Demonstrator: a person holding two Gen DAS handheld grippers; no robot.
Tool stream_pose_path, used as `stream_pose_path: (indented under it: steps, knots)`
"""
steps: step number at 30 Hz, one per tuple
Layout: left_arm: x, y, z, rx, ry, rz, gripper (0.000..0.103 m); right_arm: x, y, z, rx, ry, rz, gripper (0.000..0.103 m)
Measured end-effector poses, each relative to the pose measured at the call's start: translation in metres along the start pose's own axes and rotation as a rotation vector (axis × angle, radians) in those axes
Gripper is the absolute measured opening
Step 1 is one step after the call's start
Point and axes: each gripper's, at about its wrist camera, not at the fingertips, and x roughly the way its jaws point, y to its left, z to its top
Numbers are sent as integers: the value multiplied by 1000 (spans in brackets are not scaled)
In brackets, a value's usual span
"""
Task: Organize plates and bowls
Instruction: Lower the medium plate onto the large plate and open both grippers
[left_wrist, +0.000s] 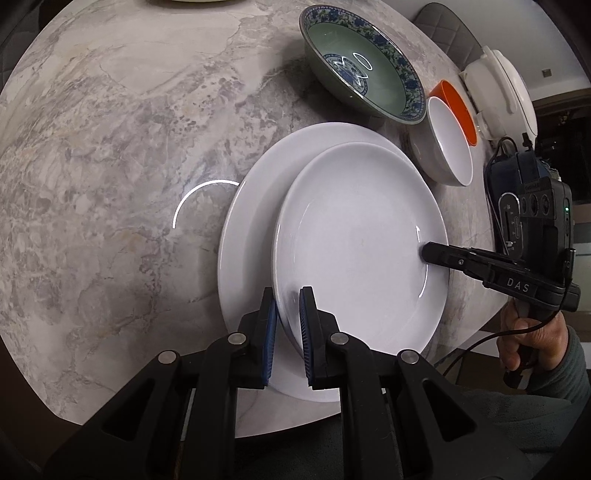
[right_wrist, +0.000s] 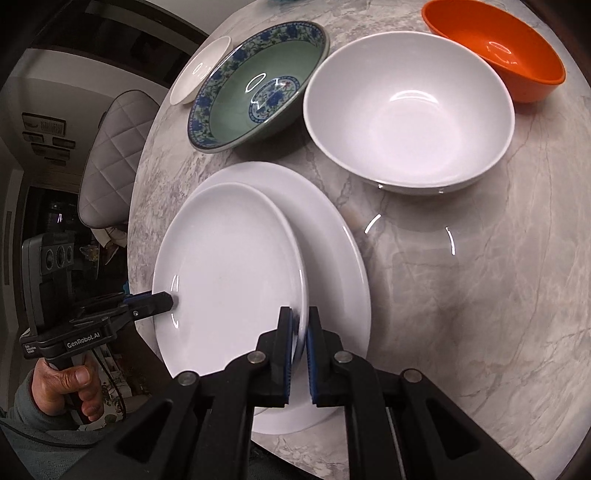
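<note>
A smaller white plate (left_wrist: 358, 240) (right_wrist: 229, 269) sits over a larger white plate (left_wrist: 251, 221) (right_wrist: 332, 240) on the marble table, shifted toward one side of it. I cannot tell whether it rests fully on the larger plate. My left gripper (left_wrist: 289, 295) (right_wrist: 168, 301) is shut on one rim of the smaller plate. My right gripper (right_wrist: 299, 314) (left_wrist: 424, 254) is shut on the opposite rim. Beyond the plates stand a green bowl with blue flower trim (left_wrist: 358, 74) (right_wrist: 258, 85), a white bowl (left_wrist: 450, 140) (right_wrist: 406, 107) and an orange bowl (left_wrist: 458, 107) (right_wrist: 495, 48).
A small white saucer (right_wrist: 201, 70) lies behind the green bowl near the table edge. A white lidded dish (left_wrist: 506, 88) stands past the orange bowl. A quilted grey chair (right_wrist: 110, 147) is beside the round marble table (left_wrist: 110, 147). A person's hands hold both gripper handles.
</note>
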Motion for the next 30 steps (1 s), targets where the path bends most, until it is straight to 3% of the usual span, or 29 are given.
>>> stream_pose_path:
  steps: [16,19,24,27,30]
  knots:
    - [5,12,-2,-49,8,-9,13,10,16,-1,-106,8,-85,12]
    - [-2,14,-6,-53,-9,-17,20,11,23,-2,-149,12,-104,20]
    - [-15,13,-10,-48,-47,-62,51,11,35,-5,-218,6,-130,37]
    - [-22,7,-10,-31,-56,-43,62,11,41,-5,-242,11,-165,44]
    - [-38,7,-10,-52,-78,-70,64,5,41,-5,-247,4,-175,48]
